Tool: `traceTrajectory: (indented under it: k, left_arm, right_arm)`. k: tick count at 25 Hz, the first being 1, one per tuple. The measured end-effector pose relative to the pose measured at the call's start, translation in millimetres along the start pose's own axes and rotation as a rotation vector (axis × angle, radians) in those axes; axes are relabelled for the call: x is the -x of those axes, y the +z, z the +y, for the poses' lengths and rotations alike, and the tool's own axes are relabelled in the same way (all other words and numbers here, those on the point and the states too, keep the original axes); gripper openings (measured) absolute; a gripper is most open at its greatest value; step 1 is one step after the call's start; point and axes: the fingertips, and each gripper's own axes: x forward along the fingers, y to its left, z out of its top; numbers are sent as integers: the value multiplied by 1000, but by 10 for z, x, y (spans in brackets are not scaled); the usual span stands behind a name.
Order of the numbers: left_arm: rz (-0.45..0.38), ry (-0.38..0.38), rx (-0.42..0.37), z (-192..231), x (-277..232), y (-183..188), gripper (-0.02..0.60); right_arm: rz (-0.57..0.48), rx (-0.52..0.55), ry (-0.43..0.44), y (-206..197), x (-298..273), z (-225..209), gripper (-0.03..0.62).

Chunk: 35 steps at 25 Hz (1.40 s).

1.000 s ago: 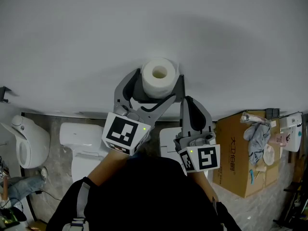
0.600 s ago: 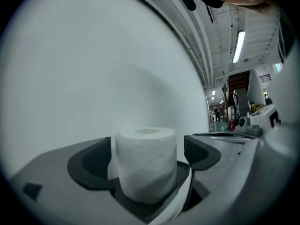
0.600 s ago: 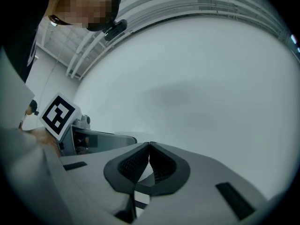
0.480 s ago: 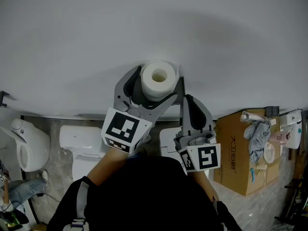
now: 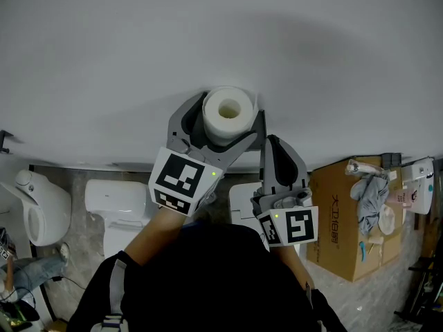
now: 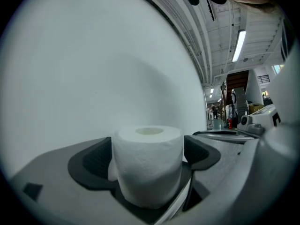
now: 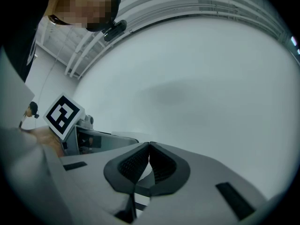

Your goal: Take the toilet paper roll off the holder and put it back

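White wall fills the background, and against it the toilet paper roll [image 5: 228, 109] stays clamped in my left tongs [image 6: 148, 156], which have shifted only slightly this past second, so I judge removal barely begun; right tongs [image 7: 149, 161] beside the roll are clenched empty, the holder unseen, the cardboard box [image 5: 344, 220] well clear.

Grey left tongs [image 5: 228, 111], grey right tongs [image 5: 266, 144], black-and-white marker cubes [image 5: 181, 182], black top [image 5: 208, 275].

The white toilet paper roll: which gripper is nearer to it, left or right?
Left. The left gripper has its jaws on both sides of the white toilet paper roll, gripping it. The right gripper, jaws together, is beside the roll, apart from it.
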Motion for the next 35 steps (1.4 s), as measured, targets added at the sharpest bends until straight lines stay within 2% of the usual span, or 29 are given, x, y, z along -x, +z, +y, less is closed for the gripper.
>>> traceTrajectory:
  k: [9,12,22,35]
  left_arm:
    - [12,10,-33,-10,-21,5,464]
    - [8,14,-31,33,1,4,399]
    - [1,10,-28,43,13,11,390]
    - [-57,44,-37,75,163,245,388]
  right_arm:
    - [6,-6,-11,8,34,-11,23]
    - [11,-1,-6,-7,27,4,23]
    - [13,1,-8,-2,25,-16,23]
    - [8,6,14,33,32,29,23]
